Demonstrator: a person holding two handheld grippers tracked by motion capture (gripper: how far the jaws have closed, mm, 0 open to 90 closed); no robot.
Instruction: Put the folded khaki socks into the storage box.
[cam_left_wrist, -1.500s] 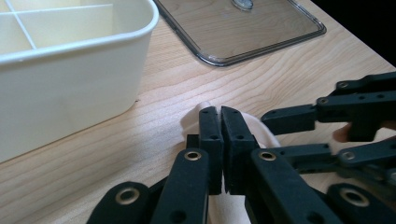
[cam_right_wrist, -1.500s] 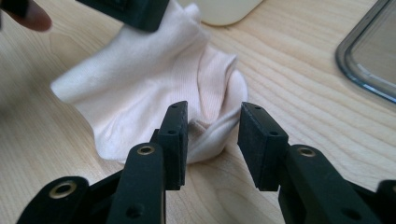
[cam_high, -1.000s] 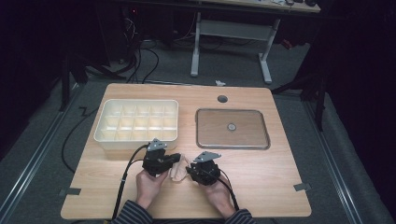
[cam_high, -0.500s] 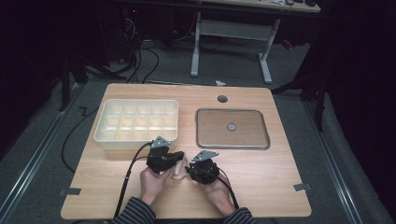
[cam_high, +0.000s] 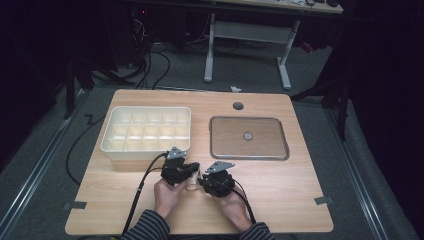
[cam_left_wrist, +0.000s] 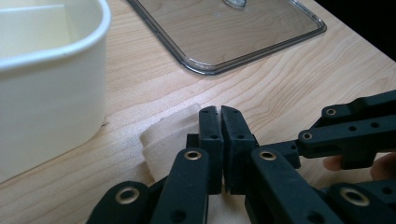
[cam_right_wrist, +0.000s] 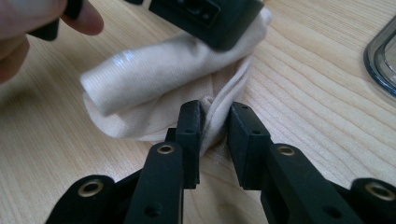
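Note:
A cream sock (cam_high: 193, 182) lies bunched on the wooden table between my two grippers. In the left gripper view the left gripper (cam_left_wrist: 219, 112) has its jaws pressed together at the sock's (cam_left_wrist: 168, 140) raised edge, pinching it. The right gripper (cam_right_wrist: 215, 109) is closed on a fold of the sock (cam_right_wrist: 154, 79) that runs up between its jaws. From the high view the left gripper (cam_high: 188, 173) and right gripper (cam_high: 201, 182) point at each other, tips nearly touching. The left gripper's tip (cam_right_wrist: 205, 18) holds the sock's far end up.
A white divided box (cam_high: 145, 150) stands at the left, close beyond the left gripper, and its wall (cam_left_wrist: 46, 93) shows beside the jaws. A clear lid (cam_high: 280, 150) with a small knob lies flat at the right. Table edges are near my forearms.
The left gripper has edged slightly to the right and away from me with the sock. The right gripper has stayed where it was.

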